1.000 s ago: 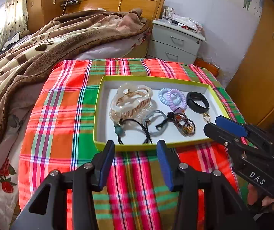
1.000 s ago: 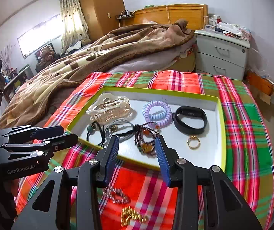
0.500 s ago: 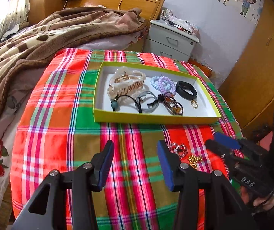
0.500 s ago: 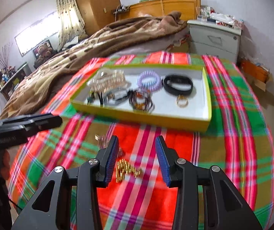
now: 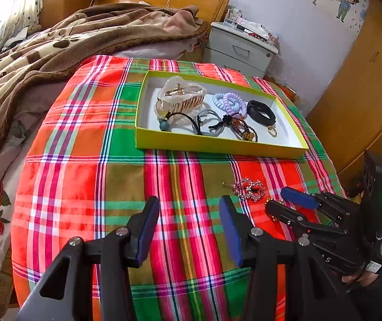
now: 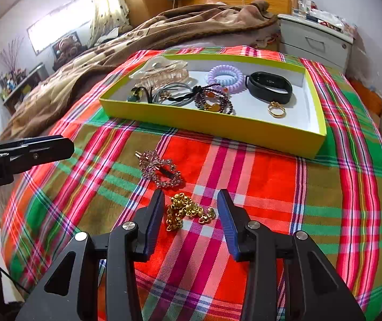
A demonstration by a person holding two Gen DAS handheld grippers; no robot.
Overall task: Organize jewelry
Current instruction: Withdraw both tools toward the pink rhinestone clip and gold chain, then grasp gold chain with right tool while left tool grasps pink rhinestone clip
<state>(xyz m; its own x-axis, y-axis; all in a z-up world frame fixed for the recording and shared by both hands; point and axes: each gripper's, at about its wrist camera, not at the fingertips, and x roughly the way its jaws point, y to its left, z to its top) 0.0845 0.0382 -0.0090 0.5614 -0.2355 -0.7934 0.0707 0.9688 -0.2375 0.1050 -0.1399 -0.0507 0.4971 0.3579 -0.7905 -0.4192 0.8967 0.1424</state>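
Note:
A gold chain (image 6: 188, 210) lies bunched on the plaid cloth, between the fingers of my right gripper (image 6: 191, 194). Its jaws are opening and the pads do not touch the chain. Just beyond it lies a pink rhinestone hair clip (image 6: 161, 169), also seen as the rhinestone clip (image 5: 249, 188). Behind stands a yellow-green box (image 6: 212, 125) holding a clear claw clip (image 6: 161, 73), spiral hair ties (image 6: 224, 79), a black band (image 6: 268, 88), a gold ring (image 6: 276, 109) and beaded bracelets (image 6: 213, 103). My left gripper (image 5: 189, 203) hangs open over bare cloth, left of the right gripper (image 5: 276, 198).
The round table's plaid cloth (image 5: 84, 176) drops off at the near and side edges. A bed with a brown blanket (image 5: 57, 45) lies at the left, a grey bedside cabinet (image 5: 240, 50) stands behind the box, and a wooden wardrobe (image 5: 364, 85) is at the right.
Both grippers have drawn back from the box toward the near side of the table and sunk lower. The right one now straddles the gold chain, its jaws slightly wider.

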